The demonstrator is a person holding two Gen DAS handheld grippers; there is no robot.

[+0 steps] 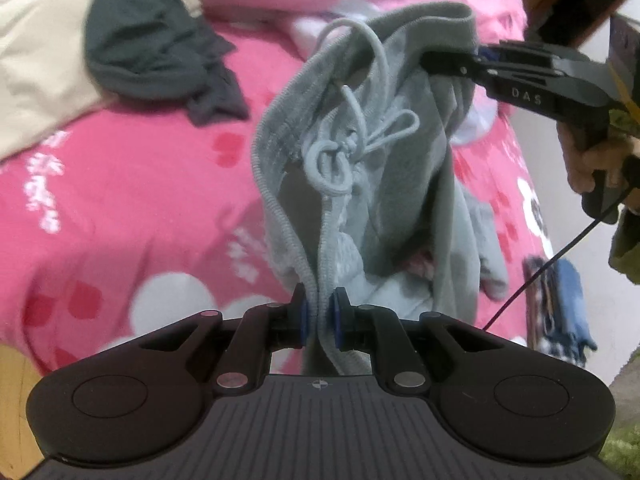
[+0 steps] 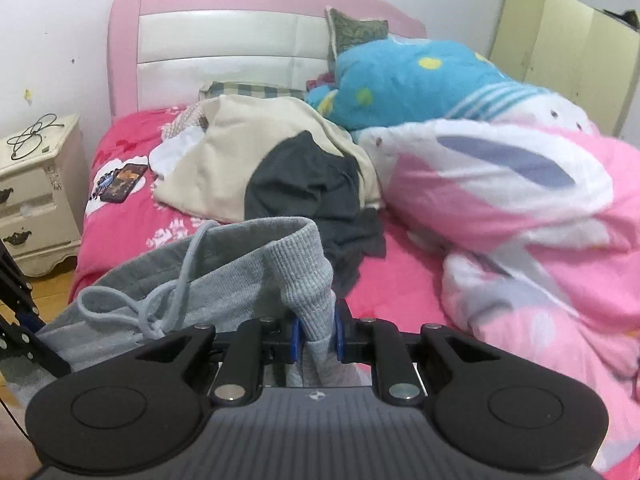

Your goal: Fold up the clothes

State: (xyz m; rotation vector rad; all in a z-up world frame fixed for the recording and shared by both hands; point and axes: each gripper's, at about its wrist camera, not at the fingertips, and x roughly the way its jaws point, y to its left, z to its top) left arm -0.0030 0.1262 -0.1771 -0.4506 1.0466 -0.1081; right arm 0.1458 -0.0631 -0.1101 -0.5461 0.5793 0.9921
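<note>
Clearly no fold had been made yet: I had the grey sweatpants (image 1: 400, 168) lifted off the pink bed (image 1: 132, 208), waistband stretched between both tools. My left gripper (image 1: 319, 316) was clamped on the ribbed elastic edge, my right gripper (image 2: 316, 334) on its thick knit band. The knotted drawstring (image 1: 344, 148) dangled mid-frame; soft fleece legs sagged, bunched. A dark garment (image 2: 308, 188) at upper centre waited unfolded.
</note>
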